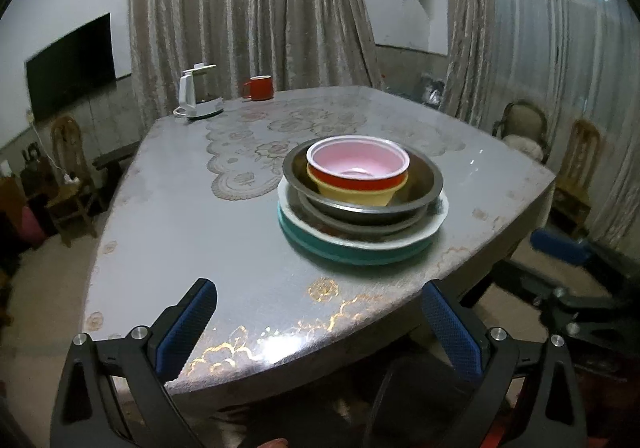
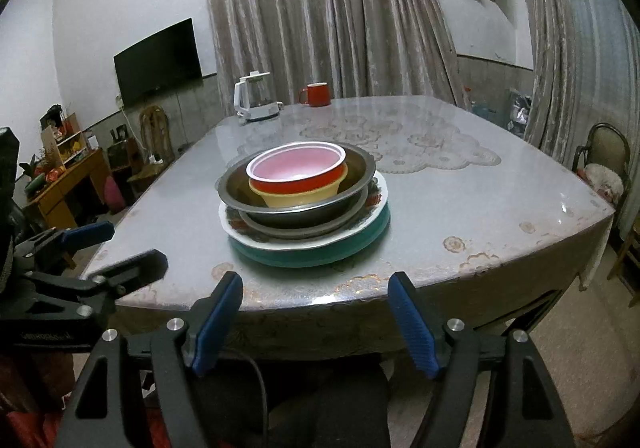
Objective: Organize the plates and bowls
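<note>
One nested stack (image 1: 362,200) stood near table (image 1: 200,232) edge: both grippers, left gripper (image 1: 320,324) and right gripper (image 2: 316,324), released, empty; best kept clear to avoid toppling.

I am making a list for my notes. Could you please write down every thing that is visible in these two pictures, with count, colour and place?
red bowl: 1, red outside, pink inside, top of the stack
yellow bowl: 1, yellow, under the red bowl
metal bowls: 2, grey, nested, on the white plate
white plate: 1, white with floral rim, on the teal plate
teal plate: 1, teal, bottom of the stack, on the table
table: 1, grey glossy cover with lace pattern
kettle: 1, white, far table edge
mug: 1, red, beside the kettle
TV: 1, black, on the wall
curtains: beige, behind the table
chairs: several, around the table
left gripper: black, blue pads, open, empty
right gripper: black, blue pads, open, empty
</note>
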A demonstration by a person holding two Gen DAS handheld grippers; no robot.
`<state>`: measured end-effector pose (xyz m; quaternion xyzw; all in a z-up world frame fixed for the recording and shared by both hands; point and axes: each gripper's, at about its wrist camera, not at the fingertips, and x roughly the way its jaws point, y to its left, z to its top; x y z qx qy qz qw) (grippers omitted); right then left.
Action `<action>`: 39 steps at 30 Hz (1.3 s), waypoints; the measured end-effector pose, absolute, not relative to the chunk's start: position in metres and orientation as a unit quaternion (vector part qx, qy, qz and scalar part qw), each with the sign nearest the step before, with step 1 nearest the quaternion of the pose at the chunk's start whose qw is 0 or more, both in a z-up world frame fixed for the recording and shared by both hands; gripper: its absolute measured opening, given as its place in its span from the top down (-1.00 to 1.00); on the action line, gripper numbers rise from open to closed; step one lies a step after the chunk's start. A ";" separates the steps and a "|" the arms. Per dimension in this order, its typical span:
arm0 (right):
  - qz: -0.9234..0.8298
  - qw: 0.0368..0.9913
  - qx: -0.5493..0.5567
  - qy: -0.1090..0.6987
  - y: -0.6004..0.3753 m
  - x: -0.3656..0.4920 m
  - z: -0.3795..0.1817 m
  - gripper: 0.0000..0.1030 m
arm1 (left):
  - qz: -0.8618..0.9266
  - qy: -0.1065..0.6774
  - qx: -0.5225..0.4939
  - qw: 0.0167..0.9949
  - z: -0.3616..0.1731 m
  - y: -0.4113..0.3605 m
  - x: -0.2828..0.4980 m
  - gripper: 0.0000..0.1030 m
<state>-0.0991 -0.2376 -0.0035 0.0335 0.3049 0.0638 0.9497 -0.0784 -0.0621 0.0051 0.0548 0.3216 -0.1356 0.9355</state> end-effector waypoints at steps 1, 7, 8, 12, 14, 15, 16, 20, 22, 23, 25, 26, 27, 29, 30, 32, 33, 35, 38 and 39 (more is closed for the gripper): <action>0.063 0.950 0.033 0.303 -0.238 -0.101 -0.003 -0.48 | -0.137 0.324 0.058 0.934 0.004 -0.064 -0.079 -0.99; 0.064 0.951 0.029 0.300 -0.235 -0.104 -0.003 -0.48 | -0.133 0.322 0.063 0.935 0.003 -0.065 -0.081 -0.99; 0.064 0.951 0.028 0.300 -0.235 -0.103 -0.003 -0.48 | -0.132 0.321 0.063 0.936 0.004 -0.064 -0.082 -0.99; 0.062 0.951 0.028 0.303 -0.235 -0.102 -0.003 -0.48 | -0.129 0.322 0.068 0.935 0.003 -0.065 -0.081 -0.99; 0.060 0.950 0.028 0.305 -0.235 -0.101 -0.003 -0.48 | -0.131 0.322 0.068 0.935 0.003 -0.065 -0.080 -0.99; 0.060 0.950 0.029 0.306 -0.235 -0.101 -0.003 -0.48 | -0.131 0.322 0.067 0.935 0.003 -0.066 -0.080 -0.99; 0.060 0.949 0.029 0.307 -0.235 -0.100 -0.004 -0.48 | -0.131 0.322 0.068 0.935 0.003 -0.065 -0.080 -0.99; 0.060 0.949 0.030 0.308 -0.236 -0.099 -0.004 -0.48 | -0.132 0.324 0.066 0.934 0.003 -0.065 -0.079 -0.99; 0.060 0.949 0.030 0.309 -0.236 -0.099 -0.004 -0.48 | -0.134 0.324 0.066 0.934 0.003 -0.064 -0.079 -0.99; 0.060 0.949 0.030 0.309 -0.236 -0.098 -0.004 -0.48 | -0.135 0.324 0.066 0.934 0.003 -0.064 -0.079 -0.99; 0.059 0.949 0.031 0.309 -0.236 -0.099 -0.004 -0.48 | -0.141 0.325 0.064 0.933 0.003 -0.065 -0.078 -0.99; 0.058 0.949 0.031 0.309 -0.236 -0.099 -0.005 -0.48 | -0.147 0.325 0.062 0.932 0.003 -0.065 -0.078 -0.99; 0.057 0.949 0.032 0.310 -0.237 -0.100 -0.005 -0.48 | -0.151 0.326 0.062 0.931 0.002 -0.066 -0.078 -0.99; 0.056 0.948 0.033 0.311 -0.237 -0.099 -0.005 -0.48 | -0.162 0.325 0.063 0.929 0.002 -0.069 -0.079 -0.99; 0.055 0.948 0.034 0.312 -0.238 -0.099 -0.006 -0.48 | -0.164 0.325 0.064 0.929 0.002 -0.070 -0.079 -0.99; 0.053 0.948 0.032 0.312 -0.238 -0.099 -0.006 -0.48 | -0.167 0.324 0.067 0.929 0.002 -0.071 -0.080 -0.99; 0.052 0.948 0.033 0.312 -0.238 -0.099 -0.006 -0.48 | -0.169 0.326 0.066 0.928 0.002 -0.072 -0.079 -0.99; 0.052 0.948 0.034 0.313 -0.239 -0.099 -0.006 -0.48 | -0.171 0.328 0.064 0.927 0.001 -0.072 -0.078 -0.99; 0.051 0.948 0.033 0.314 -0.238 -0.098 -0.006 -0.48 | -0.171 0.329 0.063 0.927 0.000 -0.071 -0.078 -0.99; 0.051 0.948 0.033 0.313 -0.238 -0.098 -0.006 -0.48 | -0.171 0.329 0.064 0.927 0.000 -0.071 -0.078 -0.99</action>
